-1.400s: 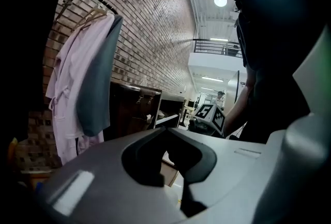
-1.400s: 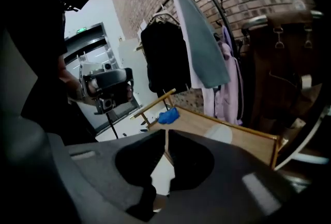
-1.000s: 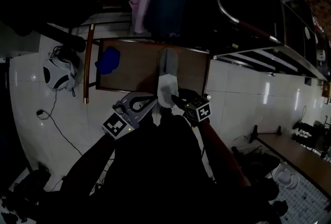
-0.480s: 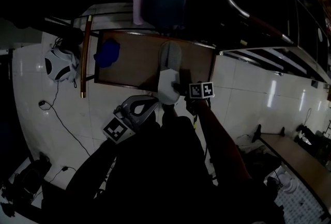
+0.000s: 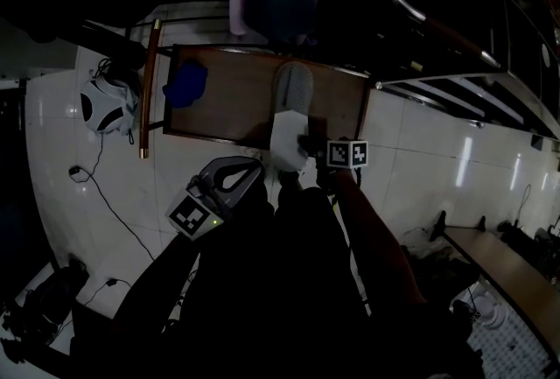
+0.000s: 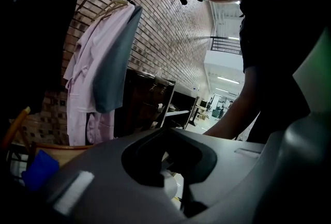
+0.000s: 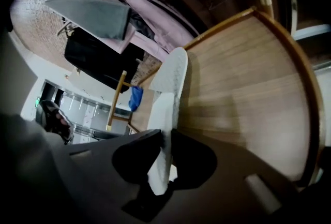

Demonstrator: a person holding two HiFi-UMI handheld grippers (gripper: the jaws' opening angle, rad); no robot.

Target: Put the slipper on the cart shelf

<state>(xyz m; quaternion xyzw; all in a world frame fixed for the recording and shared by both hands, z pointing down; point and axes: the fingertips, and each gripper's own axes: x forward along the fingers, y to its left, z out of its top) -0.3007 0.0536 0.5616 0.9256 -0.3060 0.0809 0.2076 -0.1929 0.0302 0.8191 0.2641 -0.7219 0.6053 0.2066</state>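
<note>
The slipper [image 5: 290,101] lies on the shelf [image 5: 227,110], a bare wooden board, with its long axis running straight away from the person: toe far in near the back edge, heel at the near edge and reaching over it. The right gripper [image 7: 164,139] is at that heel end and in line with the slipper, so the slipper stretches directly ahead of its jaws. Those jaws have just been closing, and the right gripper view shows the white heel edge of the sole between them, pinched from both sides. Whether the heel already rests on the board or is held a little off it, I cannot tell

The left gripper [image 5: 255,169] hangs just left of the heel, off the near edge and over the floor, jaws together with nothing in them. It is near the slipper but not touching it; the right hand is the one on it

A blue thing [image 5: 183,81] sits at the shelf's left end, well apart from the slipper

By my reading the placing is nearly done. What remains turns on the heel's overhang: a short push along the long axis, away from the person, would bring the whole sole onto the board before the jaws let go
</note>
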